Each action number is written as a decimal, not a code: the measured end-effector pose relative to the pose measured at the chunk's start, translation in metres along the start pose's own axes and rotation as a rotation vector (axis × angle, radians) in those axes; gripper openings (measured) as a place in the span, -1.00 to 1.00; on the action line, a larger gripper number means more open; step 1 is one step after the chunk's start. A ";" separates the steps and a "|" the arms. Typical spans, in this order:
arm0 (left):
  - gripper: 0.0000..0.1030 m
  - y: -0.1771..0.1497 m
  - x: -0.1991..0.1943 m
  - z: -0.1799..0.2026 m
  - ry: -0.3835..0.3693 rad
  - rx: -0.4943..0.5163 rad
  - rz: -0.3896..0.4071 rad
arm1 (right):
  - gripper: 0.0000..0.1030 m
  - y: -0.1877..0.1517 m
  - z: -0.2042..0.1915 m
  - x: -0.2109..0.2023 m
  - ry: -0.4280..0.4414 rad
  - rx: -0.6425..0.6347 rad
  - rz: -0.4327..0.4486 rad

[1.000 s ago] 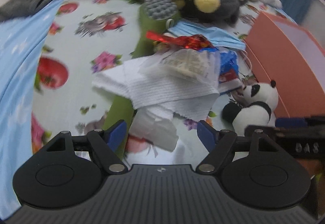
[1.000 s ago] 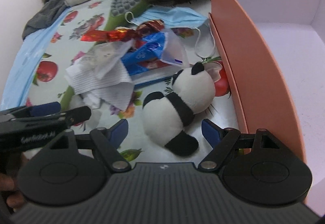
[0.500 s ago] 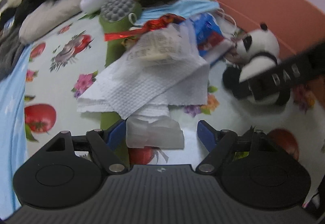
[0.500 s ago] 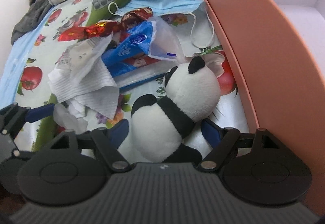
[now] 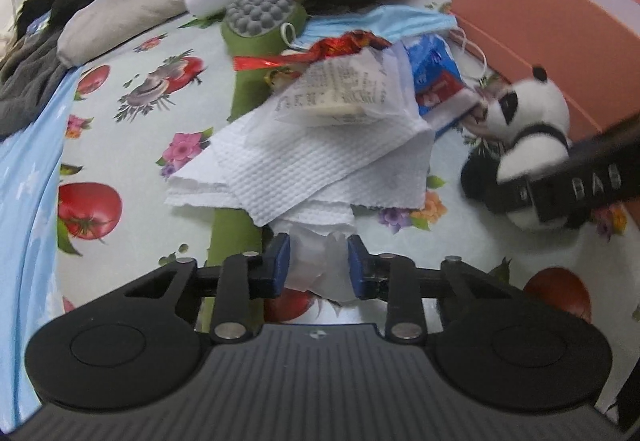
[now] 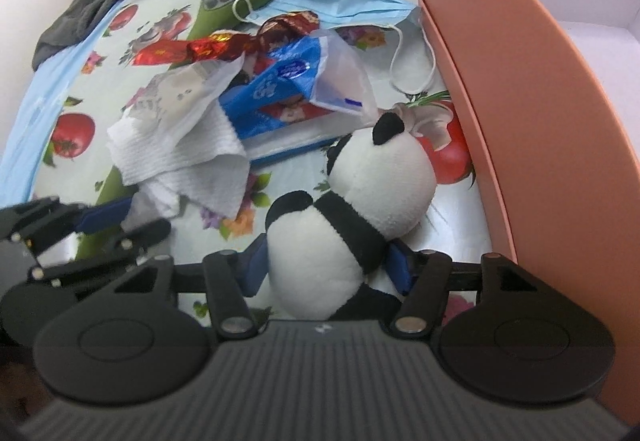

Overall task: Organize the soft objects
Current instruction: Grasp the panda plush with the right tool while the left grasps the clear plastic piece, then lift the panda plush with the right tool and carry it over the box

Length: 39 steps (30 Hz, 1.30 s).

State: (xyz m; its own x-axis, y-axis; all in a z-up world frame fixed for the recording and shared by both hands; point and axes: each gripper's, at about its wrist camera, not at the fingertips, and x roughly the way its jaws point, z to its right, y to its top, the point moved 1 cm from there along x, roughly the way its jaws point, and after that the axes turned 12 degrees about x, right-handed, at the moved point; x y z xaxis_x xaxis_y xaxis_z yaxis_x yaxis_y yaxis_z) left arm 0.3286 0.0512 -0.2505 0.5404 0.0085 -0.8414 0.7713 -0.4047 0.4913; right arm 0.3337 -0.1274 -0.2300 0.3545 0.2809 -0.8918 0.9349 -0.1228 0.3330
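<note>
Left wrist view: left gripper [image 5: 316,265] has its fingers clamped on a crumpled tissue [image 5: 316,261] at the near edge of the pile on the bed [image 5: 132,113]; half a second ago they were wide apart.

Right wrist view: right gripper [image 6: 326,269] fingers pinch the panda [image 6: 352,217], previously open around it. Box [image 6: 520,113] interior looks empty where visible, so judging by that nothing is sorted yet; mask, wrappers, towels remain.

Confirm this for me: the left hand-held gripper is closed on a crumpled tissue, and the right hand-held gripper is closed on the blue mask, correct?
Not quite. The left hand-held gripper is closed on the crumpled tissue, but the right hand-held gripper is closed on the panda, not the mask, which lies untouched farther back beside the orange box. The right wrist view shows it.
</note>
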 end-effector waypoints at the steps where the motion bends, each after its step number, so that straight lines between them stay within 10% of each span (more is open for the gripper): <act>1: -0.37 -0.001 -0.002 -0.001 -0.002 -0.014 0.001 | 0.22 -0.002 0.000 -0.001 0.000 -0.007 -0.001; 20: -0.69 -0.027 -0.067 -0.001 -0.018 -0.307 0.059 | 0.21 -0.040 -0.011 -0.044 0.043 -0.067 -0.002; 39: -1.00 -0.059 -0.174 0.031 -0.023 -0.380 0.190 | 0.21 -0.112 -0.010 -0.146 0.078 -0.119 0.142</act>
State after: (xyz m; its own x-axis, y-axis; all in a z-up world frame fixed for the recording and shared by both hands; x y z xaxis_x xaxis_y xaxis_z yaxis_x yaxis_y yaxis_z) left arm 0.1783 0.0449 -0.1397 0.6808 -0.0564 -0.7303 0.7299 -0.0316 0.6829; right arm 0.1775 -0.1452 -0.1336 0.4788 0.3419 -0.8086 0.8691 -0.0542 0.4917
